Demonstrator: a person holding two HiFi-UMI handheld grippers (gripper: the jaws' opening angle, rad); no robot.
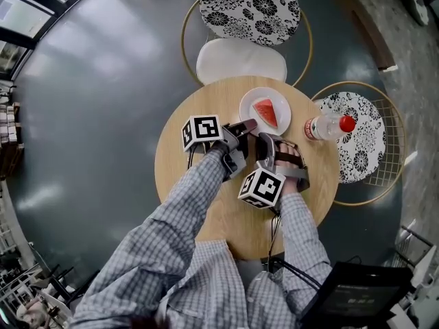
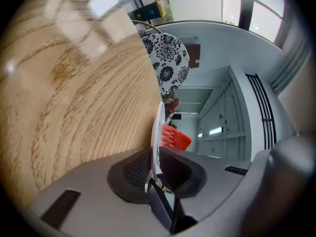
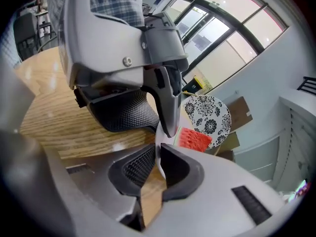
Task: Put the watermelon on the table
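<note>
A red watermelon slice [image 1: 265, 111] lies on a small white plate [image 1: 247, 103] at the far side of the round wooden table [image 1: 185, 163]. My left gripper [image 1: 250, 125] is shut on the plate's near rim. My right gripper [image 1: 265, 138] is shut on the same rim just beside it. In the left gripper view the plate [image 2: 158, 132] runs edge-on between the left gripper's [image 2: 157, 164] pads, with the slice [image 2: 175, 138] beyond. The right gripper view shows the right gripper [image 3: 159, 162] clamped on the rim, the left gripper [image 3: 165, 95] close above and the slice [image 3: 194, 138] behind.
A clear water bottle with a red cap [image 1: 328, 126] lies on the table right of the plate. Two wire chairs with flowered cushions [image 1: 250, 9] [image 1: 359, 136] stand behind and to the right, with a white cushion [image 1: 240, 61] by the far edge. A dark device [image 1: 357, 295] sits at lower right.
</note>
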